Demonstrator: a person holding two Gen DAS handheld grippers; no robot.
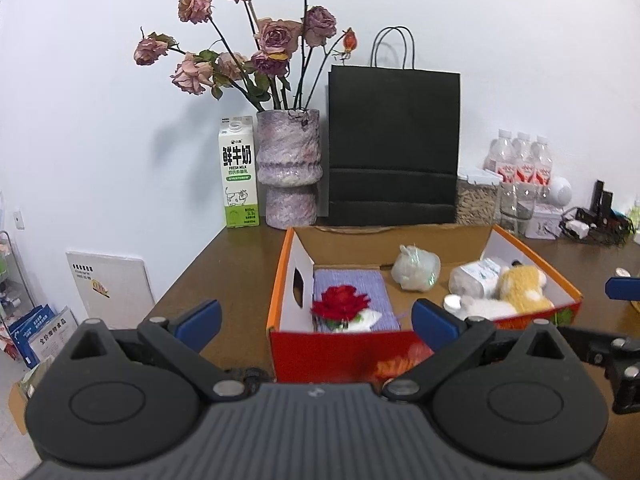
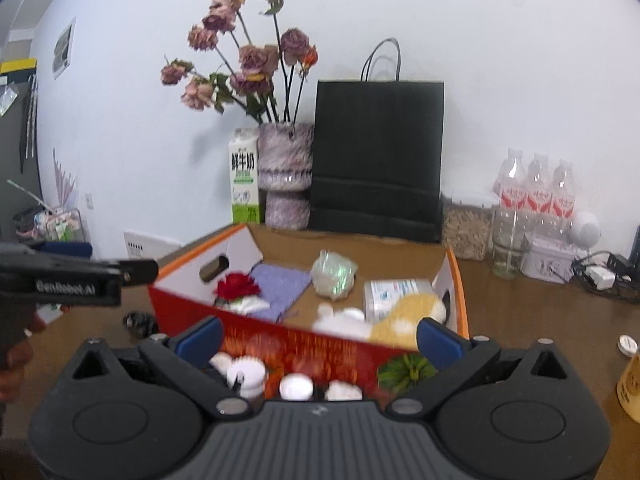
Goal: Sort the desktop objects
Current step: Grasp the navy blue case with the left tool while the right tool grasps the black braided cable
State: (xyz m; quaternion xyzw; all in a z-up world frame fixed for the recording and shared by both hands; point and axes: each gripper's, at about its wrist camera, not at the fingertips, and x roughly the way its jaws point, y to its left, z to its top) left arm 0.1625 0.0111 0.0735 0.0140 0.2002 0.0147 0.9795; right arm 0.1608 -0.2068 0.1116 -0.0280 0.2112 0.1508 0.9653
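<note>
An open orange-and-red cardboard box (image 1: pixel 280 280) (image 2: pixel 460 280) stands on the brown table. In it lie a red rose (image 1: pixel 340 304) (image 2: pixel 236 286) on a purple cloth (image 1: pixel 352 286) (image 2: pixel 280 280), a pale green wrapped ball (image 1: pixel 416 270) (image 2: pixel 334 272), a white packet (image 1: pixel 474 276) (image 2: pixel 394 292) and a yellow-and-white plush toy (image 1: pixel 520 290) (image 2: pixel 400 318). My left gripper (image 1: pixel 316 318) is open and empty in front of the box. My right gripper (image 2: pixel 320 334) is open and empty at the box's near wall. Small white items (image 2: pixel 296 386) lie on the table below it.
At the back stand a milk carton (image 1: pixel 239 172) (image 2: pixel 244 178), a vase of dried roses (image 1: pixel 289 168) (image 2: pixel 285 176), a black paper bag (image 1: pixel 394 148) (image 2: pixel 378 160) and water bottles (image 1: pixel 520 160) (image 2: pixel 536 188). A jar, a tin and cables are at the right. A small dark object (image 2: pixel 138 322) lies left of the box.
</note>
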